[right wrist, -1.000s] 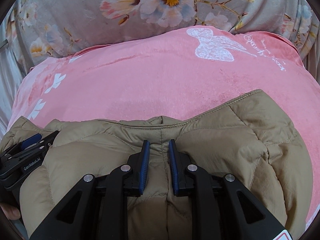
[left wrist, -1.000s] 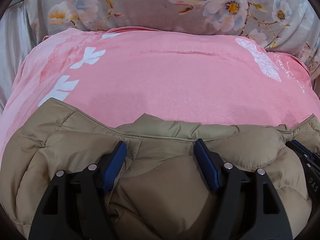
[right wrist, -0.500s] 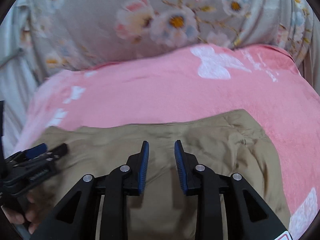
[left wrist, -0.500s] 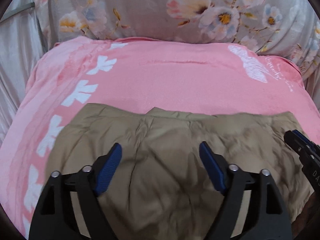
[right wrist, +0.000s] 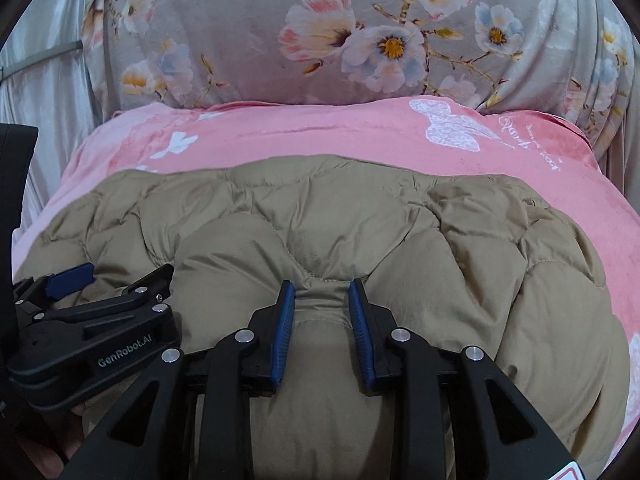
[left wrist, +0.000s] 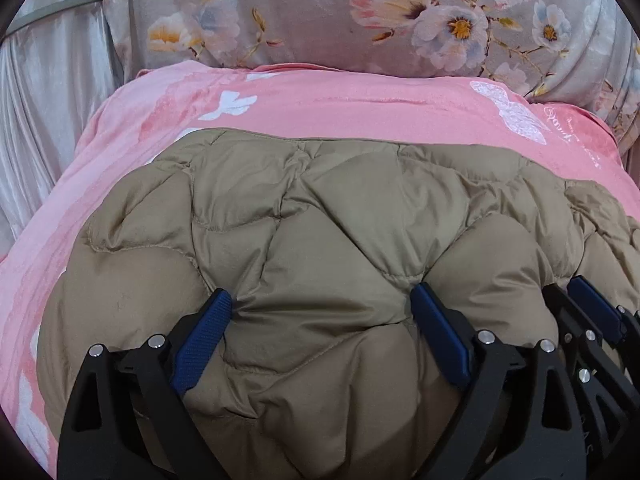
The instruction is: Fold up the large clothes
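Observation:
A tan quilted puffer jacket (left wrist: pixel 320 216) lies spread on a pink blanket (left wrist: pixel 360 116); it also shows in the right wrist view (right wrist: pixel 360 224). My left gripper (left wrist: pixel 320 320) is wide open, its blue pads (left wrist: pixel 204 332) resting against a puffed panel at the jacket's near edge. My right gripper (right wrist: pixel 322 320) stands partly closed on a pinch of jacket fabric between its pads (right wrist: pixel 284 328). The right gripper shows at the right edge of the left wrist view (left wrist: pixel 592 320); the left gripper shows at the lower left of the right wrist view (right wrist: pixel 92 304).
A grey floral cover (left wrist: pixel 360 12) rises behind the pink blanket (right wrist: pixel 320 132). Pale silvery curtain fabric (left wrist: pixel 44 92) hangs at the left. Bare blanket lies beyond the jacket's far edge and to its right (right wrist: pixel 600 208).
The jacket was lifted, then spread flatter and farther across the blanket. Both grippers have come back down onto its near edge. The right jaws have opened somewhat.

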A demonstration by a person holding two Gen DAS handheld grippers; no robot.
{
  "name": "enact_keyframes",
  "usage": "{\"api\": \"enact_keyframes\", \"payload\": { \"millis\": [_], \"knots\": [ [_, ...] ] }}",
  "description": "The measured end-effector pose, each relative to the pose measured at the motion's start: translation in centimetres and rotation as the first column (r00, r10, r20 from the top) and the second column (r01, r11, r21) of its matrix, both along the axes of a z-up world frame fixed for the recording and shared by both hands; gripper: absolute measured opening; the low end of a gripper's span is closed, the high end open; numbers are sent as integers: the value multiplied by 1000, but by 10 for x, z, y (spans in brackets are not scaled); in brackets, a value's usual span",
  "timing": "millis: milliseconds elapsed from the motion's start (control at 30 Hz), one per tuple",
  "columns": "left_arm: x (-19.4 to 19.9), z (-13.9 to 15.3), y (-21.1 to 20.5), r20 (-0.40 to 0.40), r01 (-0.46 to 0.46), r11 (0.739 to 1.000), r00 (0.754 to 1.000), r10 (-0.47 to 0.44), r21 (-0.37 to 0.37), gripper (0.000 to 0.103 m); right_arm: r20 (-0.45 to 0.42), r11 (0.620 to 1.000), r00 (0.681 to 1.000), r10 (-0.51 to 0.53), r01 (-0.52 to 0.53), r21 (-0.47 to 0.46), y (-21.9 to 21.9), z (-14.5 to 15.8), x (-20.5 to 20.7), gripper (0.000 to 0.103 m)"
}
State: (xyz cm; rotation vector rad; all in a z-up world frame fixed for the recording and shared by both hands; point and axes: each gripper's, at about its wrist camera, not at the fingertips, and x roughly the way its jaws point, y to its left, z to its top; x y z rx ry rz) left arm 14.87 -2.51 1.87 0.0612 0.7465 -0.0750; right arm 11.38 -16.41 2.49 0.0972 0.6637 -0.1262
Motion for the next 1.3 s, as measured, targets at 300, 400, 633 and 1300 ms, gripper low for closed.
{"api": "enact_keyframes", "payload": {
  "millis": [300,400,633,1300],
  "knots": [
    [0,-5,-3,7,-7,1000,1000,7,14,90,-27,1000,1000,7,-7,21,-3,-5,4,28],
    [0,-6,-3,7,-7,1000,1000,7,15,90,-27,1000,1000,7,-6,19,-2,-5,4,28],
    [1,-6,-3,8,-7,1000,1000,7,17,90,-26,1000,1000,8,-8,22,-2,-5,4,28],
    [-90,-3,226,-195,-252,834,965,176,-491,95,-53,975,995,83,-70,213,9,38,9,30]
  ]
}}
